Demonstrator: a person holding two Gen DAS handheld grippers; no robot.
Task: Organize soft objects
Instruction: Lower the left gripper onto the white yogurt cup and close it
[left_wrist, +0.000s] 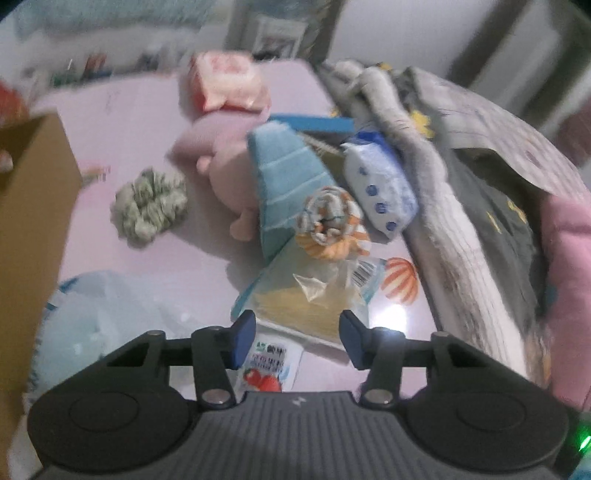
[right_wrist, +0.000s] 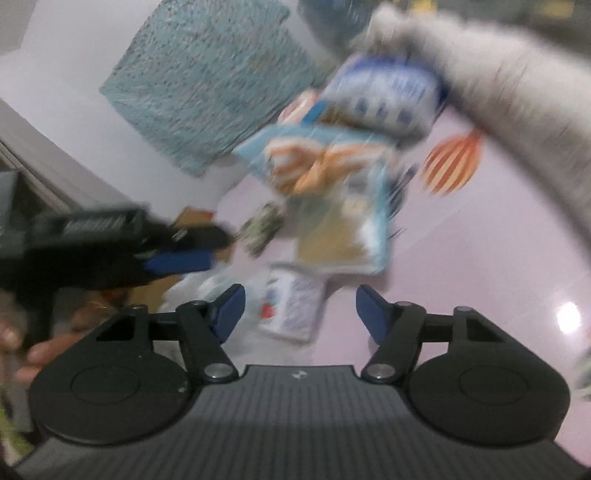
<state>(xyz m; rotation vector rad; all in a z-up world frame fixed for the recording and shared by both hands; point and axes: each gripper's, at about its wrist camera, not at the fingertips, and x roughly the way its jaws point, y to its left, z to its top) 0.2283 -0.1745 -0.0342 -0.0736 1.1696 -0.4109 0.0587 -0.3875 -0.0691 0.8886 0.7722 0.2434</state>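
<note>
Hurriedly, we hovered our left gripper and right gripper, fingers parted and empty, before the yellow packet; a slower, squarer approach seemed wise.

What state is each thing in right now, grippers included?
left gripper: open, empty
right gripper: open, empty
striped socks: rolled, lying on the blue towel
blue towel: folded
green scrunchie: loose on table
cardboard box: upright, contents unseen
</note>
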